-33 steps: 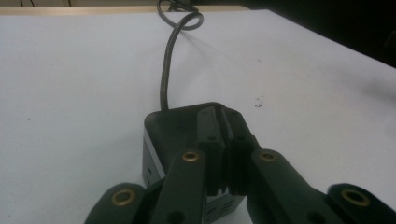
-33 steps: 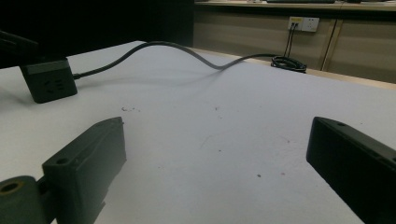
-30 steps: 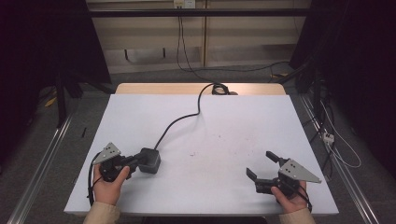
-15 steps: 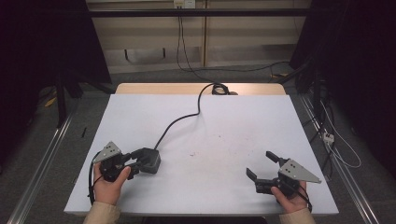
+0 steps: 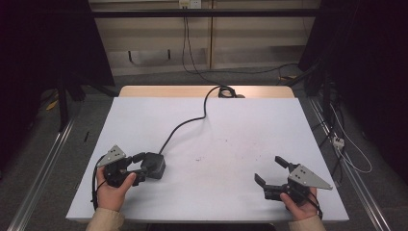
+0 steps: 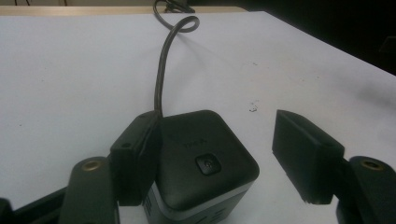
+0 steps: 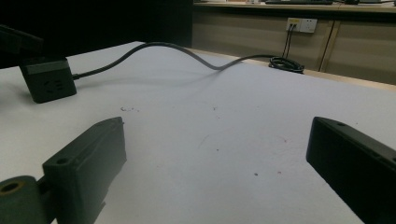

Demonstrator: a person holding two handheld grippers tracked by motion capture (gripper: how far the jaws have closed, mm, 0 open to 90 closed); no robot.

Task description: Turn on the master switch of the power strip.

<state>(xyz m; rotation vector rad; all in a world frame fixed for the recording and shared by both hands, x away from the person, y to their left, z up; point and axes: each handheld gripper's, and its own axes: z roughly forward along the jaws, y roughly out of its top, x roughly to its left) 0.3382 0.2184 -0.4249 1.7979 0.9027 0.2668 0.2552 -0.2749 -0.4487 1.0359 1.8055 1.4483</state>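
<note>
Cube socket (image 6: 201, 163) between left gripper (image 5: 139, 166) jaws just opened | cable (image 5: 185, 122) trails behind | right gripper (image 5: 272, 173) jaws wide

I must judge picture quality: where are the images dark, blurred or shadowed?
High view: the table is evenly lit, its surroundings dark. Left gripper view: the black cube is sharp, its left side shadowed by the claw. Right gripper view: dim, near pads soft.

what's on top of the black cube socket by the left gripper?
A small round button sits on the cube socket top, with faint lettering beside it. One pad of the left gripper covers its left side; the underside is hidden against the table.
</note>
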